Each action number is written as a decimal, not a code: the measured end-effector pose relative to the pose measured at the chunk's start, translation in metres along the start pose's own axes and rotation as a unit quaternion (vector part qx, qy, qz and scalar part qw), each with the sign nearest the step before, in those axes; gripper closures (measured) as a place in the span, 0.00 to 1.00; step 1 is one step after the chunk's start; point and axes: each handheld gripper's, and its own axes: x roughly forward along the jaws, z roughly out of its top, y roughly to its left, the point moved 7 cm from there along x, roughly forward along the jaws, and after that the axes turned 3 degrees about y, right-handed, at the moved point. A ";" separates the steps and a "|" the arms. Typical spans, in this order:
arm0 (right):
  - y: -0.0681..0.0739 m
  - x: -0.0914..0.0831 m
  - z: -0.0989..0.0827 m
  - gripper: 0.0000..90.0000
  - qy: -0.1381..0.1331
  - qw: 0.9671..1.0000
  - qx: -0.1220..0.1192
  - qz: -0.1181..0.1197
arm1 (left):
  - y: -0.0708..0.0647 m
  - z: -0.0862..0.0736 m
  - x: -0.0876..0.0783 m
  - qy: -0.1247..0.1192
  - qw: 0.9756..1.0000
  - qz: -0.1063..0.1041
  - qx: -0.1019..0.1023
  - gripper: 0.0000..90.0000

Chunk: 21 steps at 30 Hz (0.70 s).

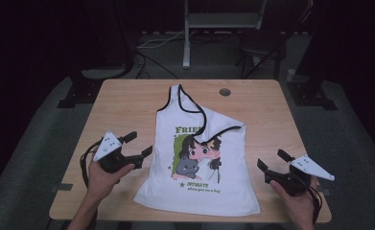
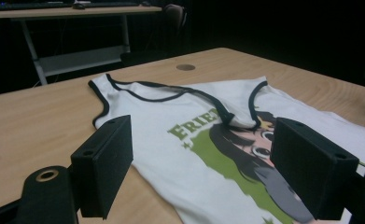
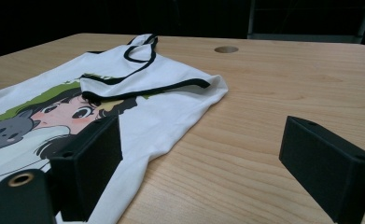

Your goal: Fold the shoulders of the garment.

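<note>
Grippers both gape wide, empty: left gripper (image 1: 138, 143) just beside the tank top's (image 1: 199, 182) left edge, right gripper (image 1: 270, 161) near its right hem. Top lies flat mid-desk (image 1: 123, 105), right strap folded over.

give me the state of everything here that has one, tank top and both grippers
tank top: lying print side up on the table, one shoulder strap folded down over the chest, the other strap still laid out straight
left gripper: open, holding nothing, beside the top's edge
right gripper: open, holding nothing, clear of the top
</note>
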 end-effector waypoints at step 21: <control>0.003 0.001 0.000 0.14 -0.002 1.000 -0.009 0.013 | 0.046 0.058 0.076 0.035 0.999 0.015 0.015 0.23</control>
